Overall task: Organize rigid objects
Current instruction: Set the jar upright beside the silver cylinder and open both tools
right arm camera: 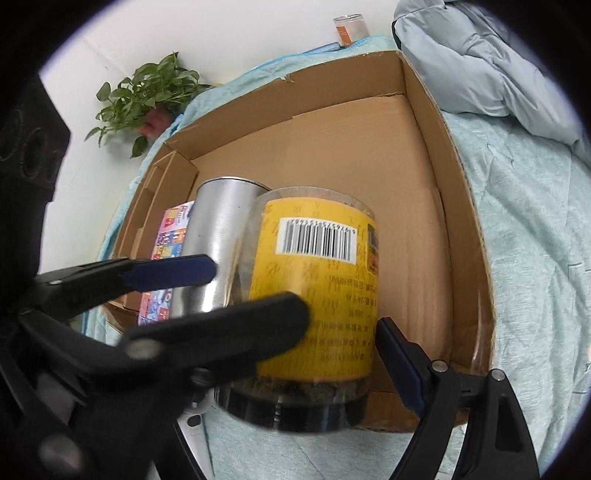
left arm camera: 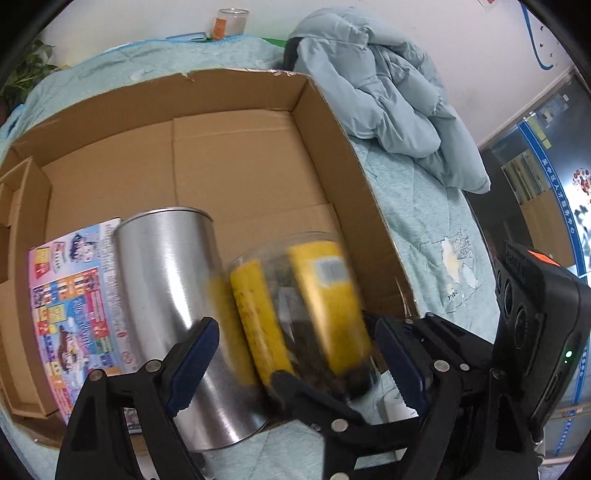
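A clear jar with a yellow label (left arm camera: 306, 310) (right arm camera: 317, 295) is held upside down over the near edge of the cardboard box (left arm camera: 236, 99) (right arm camera: 417, 122). My right gripper (right arm camera: 343, 325) is shut on the jar, its fingers (right arm camera: 399, 354) on either side; it also shows in the left wrist view (left arm camera: 524, 332). My left gripper (left arm camera: 299, 358) is open, with the jar and a silver can (left arm camera: 173, 295) (right arm camera: 218, 240) between its blue pads (left arm camera: 195, 358). The silver can leans in the box beside a colourful printed box (left arm camera: 74, 306) (right arm camera: 166, 236).
The cardboard box lies on a light blue quilt (left arm camera: 413, 206) (right arm camera: 524, 206). A pale blue padded jacket (left arm camera: 376, 88) (right arm camera: 480, 48) lies beyond its right wall. A glass jar with an orange label (left arm camera: 229, 22) (right arm camera: 349, 29) stands at the wall; a potted plant (right arm camera: 147, 92) stands far left.
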Available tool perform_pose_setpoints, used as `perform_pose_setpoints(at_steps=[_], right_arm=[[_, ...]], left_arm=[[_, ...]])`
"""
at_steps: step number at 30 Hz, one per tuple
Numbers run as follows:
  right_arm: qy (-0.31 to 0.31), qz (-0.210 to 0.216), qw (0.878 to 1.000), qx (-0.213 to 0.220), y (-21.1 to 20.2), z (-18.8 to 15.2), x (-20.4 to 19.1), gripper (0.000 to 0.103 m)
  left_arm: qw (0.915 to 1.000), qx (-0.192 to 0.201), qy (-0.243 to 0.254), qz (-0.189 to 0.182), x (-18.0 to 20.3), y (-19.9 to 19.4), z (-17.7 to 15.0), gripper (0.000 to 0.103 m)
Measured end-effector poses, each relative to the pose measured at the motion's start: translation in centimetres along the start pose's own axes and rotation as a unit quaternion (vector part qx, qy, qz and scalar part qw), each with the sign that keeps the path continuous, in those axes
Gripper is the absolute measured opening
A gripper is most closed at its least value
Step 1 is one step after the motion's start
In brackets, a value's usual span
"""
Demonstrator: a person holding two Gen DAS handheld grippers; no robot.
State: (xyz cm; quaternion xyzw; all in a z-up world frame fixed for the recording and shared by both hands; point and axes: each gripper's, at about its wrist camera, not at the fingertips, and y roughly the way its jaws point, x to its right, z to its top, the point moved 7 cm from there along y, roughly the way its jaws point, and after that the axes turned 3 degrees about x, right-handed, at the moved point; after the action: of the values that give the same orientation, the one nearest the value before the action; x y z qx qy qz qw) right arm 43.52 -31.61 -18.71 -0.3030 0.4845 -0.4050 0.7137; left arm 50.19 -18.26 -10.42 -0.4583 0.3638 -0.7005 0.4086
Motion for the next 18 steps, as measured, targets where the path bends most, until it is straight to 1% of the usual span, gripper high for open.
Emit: perform_pose_setpoints(at_steps=[2,5,7,8,9,12,14,15,16,17,18], right_arm=[[-0.011,-0.007,1.000,-0.002,-0.2,0.0,-0.3,0.085],[-0.033,-0.007,0.999,-0.003,-0.7,-0.3,-0.8,0.084],[-0.044,-0.020,0.999,0.002,-1.0,-0.5,-0.7,0.076],[-0.051,-0.034,0.998,0.006,-1.0,-0.5,-0.6,0.069],[-0.054,-0.045,0.997,0.008,-0.9,-0.6,-0.4,0.068],[-0.047,-0.046,0.998,0.016,-1.2,-0.7,-0.3,0.067],[-0.039,-0.034,0.998,0.029,-1.8,-0.9,-0.5,0.067],[-0.031,-0.020,0.999,0.040,-2.6,-1.3,-0.6,0.068],[-0.024,-0.011,0.998,0.050,-3.3,-1.7,-0.8,0.071],[-0.023,-0.006,0.998,0.062,-4.3,-2.2,-1.0,0.082],[-0.028,-0.005,0.996,0.084,-5.3,-2.7,-1.5,0.090]], left_arm=[[0.9999,0.009,-0.008,0.005,-0.8,-0.7,-0.2,0.087],[0.9998,0.015,-0.015,0.000,-2.1,-1.7,-1.3,0.087],[0.9996,0.021,-0.021,-0.001,-3.0,-2.3,-2.1,0.087],[0.9994,0.025,-0.023,-0.001,-3.4,-2.6,-2.5,0.087],[0.9992,0.031,-0.025,0.000,-3.8,-3.0,-2.9,0.087],[0.9974,0.066,-0.018,0.021,-4.8,-4.8,-4.1,0.087],[0.9944,0.099,-0.004,0.035,-5.0,-6.3,-4.9,0.087],[0.9916,0.123,0.004,0.041,-5.0,-7.3,-5.5,0.087],[0.9861,0.156,0.010,0.054,-5.0,-8.7,-6.4,0.087],[0.9808,0.182,0.008,0.068,-5.0,-9.7,-7.0,0.090],[0.9725,0.216,0.004,0.087,-5.1,-11.0,-7.9,0.094]])
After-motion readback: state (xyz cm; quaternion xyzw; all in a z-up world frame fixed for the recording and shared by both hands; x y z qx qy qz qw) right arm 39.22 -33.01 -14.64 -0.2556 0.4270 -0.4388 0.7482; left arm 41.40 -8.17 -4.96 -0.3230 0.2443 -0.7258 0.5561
